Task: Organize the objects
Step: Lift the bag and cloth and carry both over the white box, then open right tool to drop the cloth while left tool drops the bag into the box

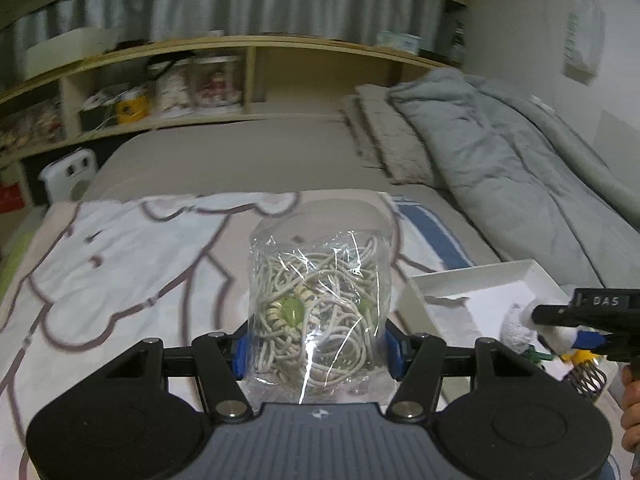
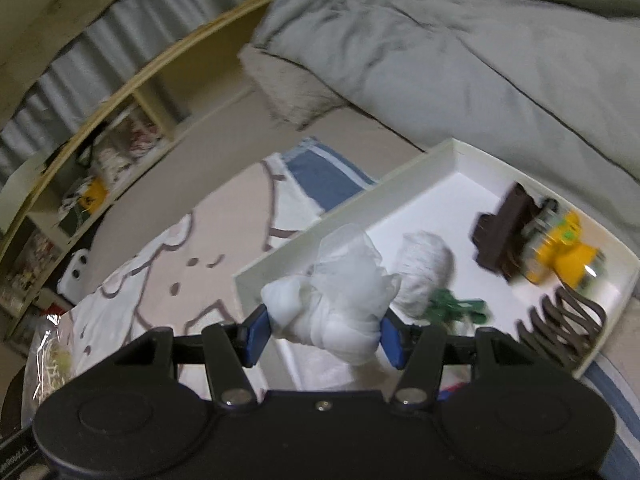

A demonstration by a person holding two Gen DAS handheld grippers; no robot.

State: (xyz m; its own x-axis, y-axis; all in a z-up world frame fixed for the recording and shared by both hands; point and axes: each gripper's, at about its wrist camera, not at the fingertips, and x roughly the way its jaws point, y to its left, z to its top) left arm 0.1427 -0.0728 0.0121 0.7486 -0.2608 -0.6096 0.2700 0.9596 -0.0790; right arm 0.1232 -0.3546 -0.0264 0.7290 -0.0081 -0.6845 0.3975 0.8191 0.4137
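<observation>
Nearest to the left wrist camera, the left gripper (image 1: 318, 354) has its blue pads (image 1: 394, 354) pressed on both sides of a clear crinkled plastic bag (image 1: 316, 304). The bag is full of tangled pale cord with some round green beads, and it stands upright between the fingers, above a soft cartoon-printed blanket (image 1: 120, 272) that covers the near part of the bed.

The right gripper (image 2: 324, 340) is clenched on a white bundle of thin knotted cloth (image 2: 340, 292), lumpy and soft in shape. It holds the bundle over the near left edge of a shallow white rectangular tray (image 2: 452, 152) with low straight walls.

Inside the tray lie a white fluffy ball of yarn-like fabric (image 2: 424, 272), a small green plastic piece (image 2: 460, 308) just beside it, a dark brown hard plastic block (image 2: 504, 228), a yellow toy-like object (image 2: 568, 248) touching the block, and a dark wavy wire coil (image 2: 564, 320) at the near right corner.

Far behind the tray lies a thick grey quilted duvet (image 2: 460, 52). On the far left stands a wooden shelf (image 1: 248, 80) with blurred jars.
</observation>
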